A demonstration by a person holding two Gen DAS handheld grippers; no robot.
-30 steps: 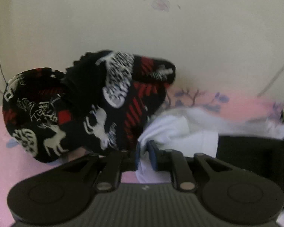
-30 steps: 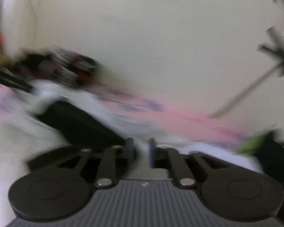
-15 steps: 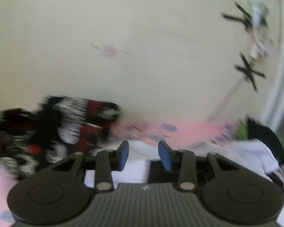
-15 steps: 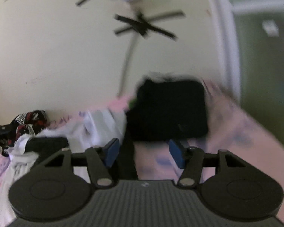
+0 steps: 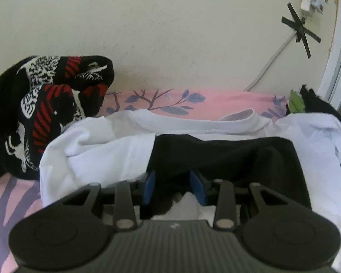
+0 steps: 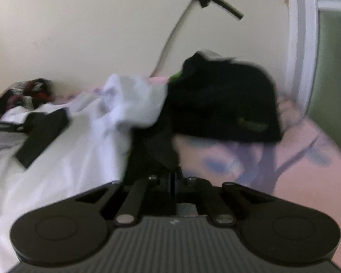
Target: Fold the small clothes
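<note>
My left gripper (image 5: pixel 173 187) has its blue pads spread, with the near edge of a flat black fabric garment (image 5: pixel 220 157) lying between them; I cannot tell whether the pads press it. That garment rests on a crumpled white cotton shirt (image 5: pixel 95 152) spread over the pink floral bedsheet (image 5: pixel 206 104). My right gripper (image 6: pixel 173 182) is pressed together, pinching a dark strip of black cloth (image 6: pixel 156 150) beside a folded black garment with green lettering (image 6: pixel 227 104). A black, red and white patterned knit garment (image 5: pixel 41 104) sits against the wall.
</note>
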